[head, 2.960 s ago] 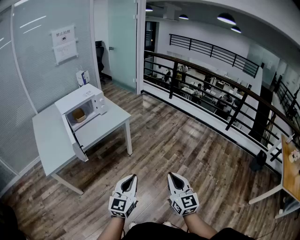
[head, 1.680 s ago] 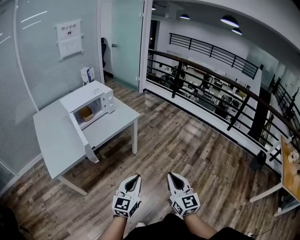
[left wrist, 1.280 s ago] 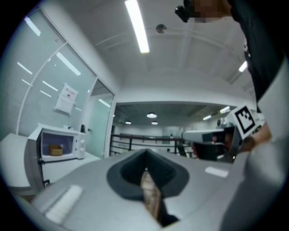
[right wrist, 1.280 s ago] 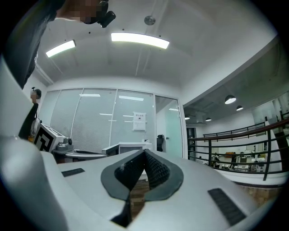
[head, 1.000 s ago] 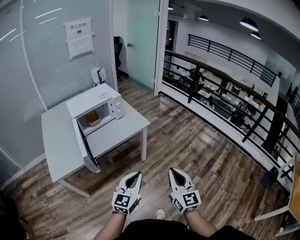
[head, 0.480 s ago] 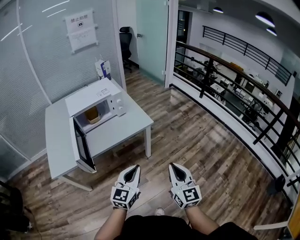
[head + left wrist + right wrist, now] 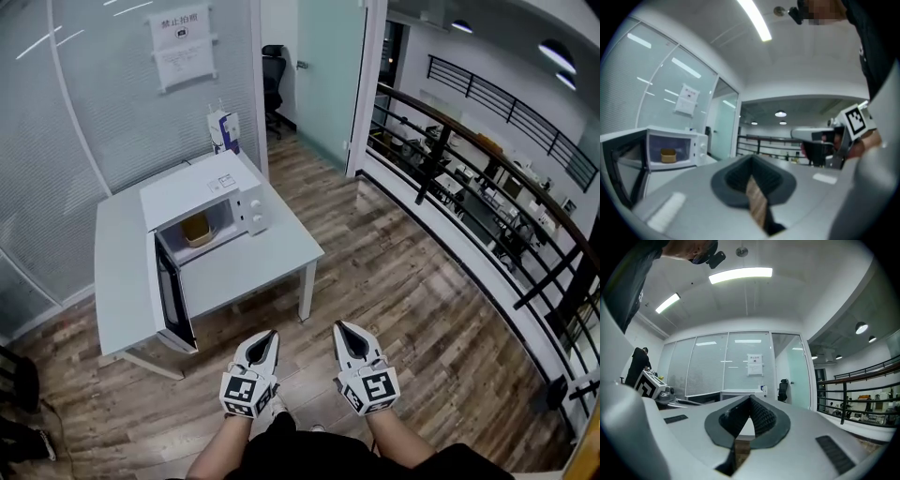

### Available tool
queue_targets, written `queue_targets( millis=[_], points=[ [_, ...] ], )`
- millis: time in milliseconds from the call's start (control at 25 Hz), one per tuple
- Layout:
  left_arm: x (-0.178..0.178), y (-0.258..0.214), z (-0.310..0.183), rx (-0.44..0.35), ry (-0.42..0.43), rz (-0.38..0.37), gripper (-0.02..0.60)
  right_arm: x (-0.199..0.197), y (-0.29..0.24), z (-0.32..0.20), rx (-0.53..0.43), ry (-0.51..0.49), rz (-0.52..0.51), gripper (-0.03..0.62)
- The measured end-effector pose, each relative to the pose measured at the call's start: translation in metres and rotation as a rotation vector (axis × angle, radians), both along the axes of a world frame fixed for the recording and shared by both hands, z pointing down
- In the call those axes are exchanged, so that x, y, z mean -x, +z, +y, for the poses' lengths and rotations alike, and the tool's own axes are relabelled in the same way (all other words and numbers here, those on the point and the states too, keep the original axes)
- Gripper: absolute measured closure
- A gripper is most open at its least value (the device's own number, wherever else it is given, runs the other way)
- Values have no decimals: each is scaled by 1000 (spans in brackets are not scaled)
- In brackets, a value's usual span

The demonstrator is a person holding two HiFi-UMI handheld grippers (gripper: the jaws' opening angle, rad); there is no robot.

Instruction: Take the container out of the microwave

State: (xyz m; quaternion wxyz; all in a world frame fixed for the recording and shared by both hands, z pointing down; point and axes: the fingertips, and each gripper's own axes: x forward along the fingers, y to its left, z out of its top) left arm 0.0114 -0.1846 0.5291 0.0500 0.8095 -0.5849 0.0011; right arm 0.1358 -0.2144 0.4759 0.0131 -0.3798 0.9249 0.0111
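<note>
A white microwave [image 7: 217,191] stands on a pale table [image 7: 272,253] with its door [image 7: 173,302] swung open toward me. Inside sits a small tan container [image 7: 197,228], which the left gripper view also shows as the container [image 7: 668,155] in the lit cavity. My left gripper [image 7: 266,339] and right gripper [image 7: 344,331] are held side by side low in the head view, over the wooden floor and short of the table. Both are shut with nothing between the jaws. The left gripper [image 7: 751,162] points toward the microwave [image 7: 670,149].
A blue-and-white carton [image 7: 223,128] stands at the table's far corner. Frosted glass walls with a paper notice [image 7: 183,34] lie behind the table. A black railing [image 7: 487,178] runs along the right. An office chair [image 7: 273,71] shows through the doorway, and a dark bag [image 7: 14,380] sits on the floor at left.
The table and microwave have come nearer and shifted right in the head view. Both grippers stayed shut and side by side.
</note>
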Motion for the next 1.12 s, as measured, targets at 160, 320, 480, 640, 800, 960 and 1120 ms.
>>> queue_targets(
  millis=[160, 320, 480, 640, 800, 960, 1120],
  points=[
    [33, 0, -36, -25, -29, -48, 577, 35, 0, -36, -7, -24, 18, 600],
    [62, -7, -72, -55, -27, -72, 577, 71, -1, -71, -13, -38, 24, 600],
    [86, -11, -100, -73, -28, -59, 577, 97, -1, -98, -10, -44, 37, 600],
    [103, -9, -119, -46, -41, -42, 577, 112, -1, -116, 0, -40, 47, 600],
    [115, -6, -132, -35, -60, -21, 577, 121, -1, -129, 2, -49, 62, 600],
    [119, -4, -147, -25, -73, -29, 577, 124, 3, -150, -2, -61, 53, 600],
    [128, -4, -171, -25, -111, -53, 577, 130, 11, -183, 0, -99, 38, 600]
  ],
)
